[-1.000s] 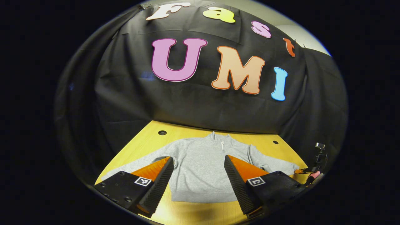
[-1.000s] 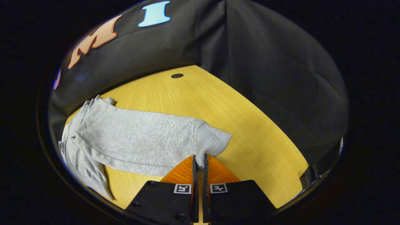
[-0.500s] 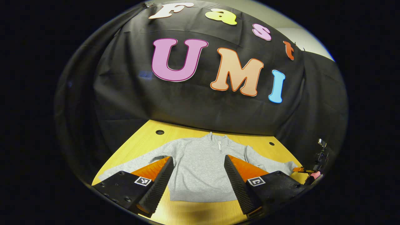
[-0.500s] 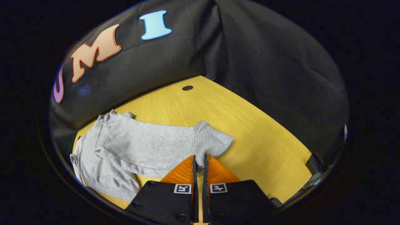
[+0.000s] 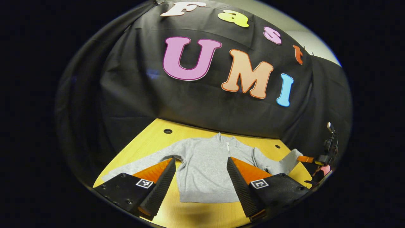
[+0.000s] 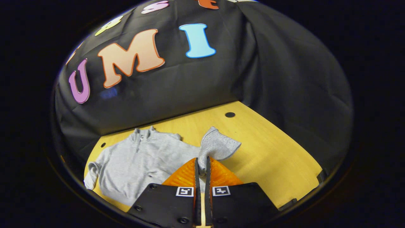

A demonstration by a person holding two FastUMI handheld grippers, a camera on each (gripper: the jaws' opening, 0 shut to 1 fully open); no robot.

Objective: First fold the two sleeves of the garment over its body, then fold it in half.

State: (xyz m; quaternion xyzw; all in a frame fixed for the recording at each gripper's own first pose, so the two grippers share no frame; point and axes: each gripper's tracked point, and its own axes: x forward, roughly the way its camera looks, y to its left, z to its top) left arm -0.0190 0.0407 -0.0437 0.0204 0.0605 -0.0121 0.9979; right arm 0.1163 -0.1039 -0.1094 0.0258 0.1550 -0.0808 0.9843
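Observation:
A grey zip-neck sweatshirt (image 5: 207,171) lies face up on the yellow wooden table (image 5: 148,139), collar toward the back wall. In the right gripper view my right gripper (image 6: 201,164) is shut on the cuff of one sleeve (image 6: 218,146), which hangs lifted off the table. The sweatshirt body (image 6: 142,161) spreads out to its left. In the left gripper view my left gripper (image 5: 201,166) stands open over the sweatshirt's hem with nothing between its fingers. The right gripper (image 5: 305,159) shows far off at the right edge, holding the raised cuff (image 5: 289,158). The other sleeve (image 5: 142,163) lies flat, stretched out to the left.
Round holes (image 5: 167,131) (image 6: 230,114) sit in the tabletop near the back corners. The black cloth wall rises close behind the table. Bare wood (image 6: 272,152) stretches to the right of the lifted sleeve.
My right gripper has lifted the sleeve cuff off the table and carried it up and toward the body. The left gripper stayed open, shifting only slightly.

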